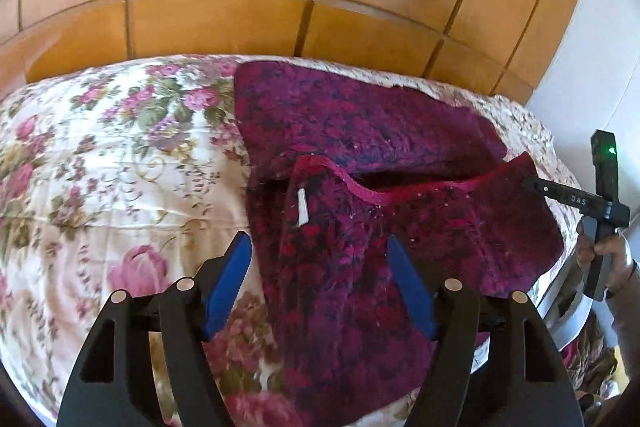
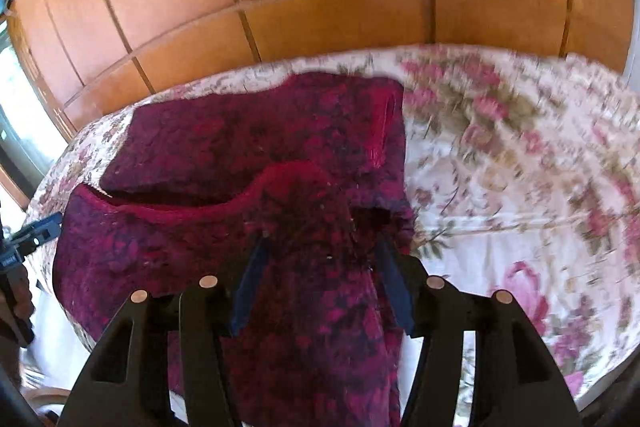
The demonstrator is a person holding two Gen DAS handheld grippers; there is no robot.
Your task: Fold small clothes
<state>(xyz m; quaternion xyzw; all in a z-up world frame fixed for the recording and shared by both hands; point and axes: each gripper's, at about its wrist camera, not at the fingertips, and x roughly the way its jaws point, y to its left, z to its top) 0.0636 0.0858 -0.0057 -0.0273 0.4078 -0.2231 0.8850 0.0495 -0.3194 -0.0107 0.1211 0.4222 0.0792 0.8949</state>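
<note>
Bedroom, glossy wood wardrobe panels (image 1: 224, 23) behind a bed (image 1: 100, 155) w/ a rose-print cover. Left hand-held gripper (image 1: 320, 267) hovers above the bed, blue pads (image 1: 230, 279) spread apart, nothing pinched; a maroon floral garment (image 1: 360, 155) lies flat on the cover below and between them. Right hand-held gripper (image 2: 320, 267) likewise spread, its blue fingers (image 2: 250, 283) over the same garment, not pressing it. Garment sits near the bed's front edge, partly folded, red-trimmed edge (image 1: 360, 187) and small white tag (image 1: 302, 207) showing. At far right of the left wrist view, a hand (image 1: 612, 255) grips the other tool's handle.
</note>
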